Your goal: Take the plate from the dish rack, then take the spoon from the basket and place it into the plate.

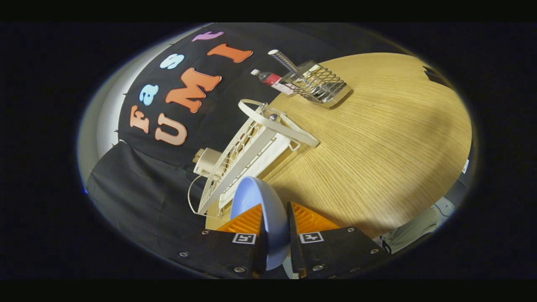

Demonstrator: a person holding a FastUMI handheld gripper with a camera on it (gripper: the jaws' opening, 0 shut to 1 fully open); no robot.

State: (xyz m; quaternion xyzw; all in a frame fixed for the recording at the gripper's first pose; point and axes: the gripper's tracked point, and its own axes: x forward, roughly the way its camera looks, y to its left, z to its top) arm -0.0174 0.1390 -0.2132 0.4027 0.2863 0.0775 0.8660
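Observation:
A pale blue plate (260, 205) stands on edge between my fingers, and my gripper (275, 222) is shut on its rim. It hangs just off the near end of the white dish rack (251, 155), above the wooden table (377, 147). Far beyond the rack a wire basket (319, 84) sits on the table, with the spoon's ribbed handle (282, 60) sticking up out of it. The whole view is tilted.
A plastic bottle with a red label (272, 79) lies beside the basket at the table's back edge. A small cream box (207, 161) sits next to the rack by the cloth wall. A person's clothing (415, 228) shows past the table's near edge.

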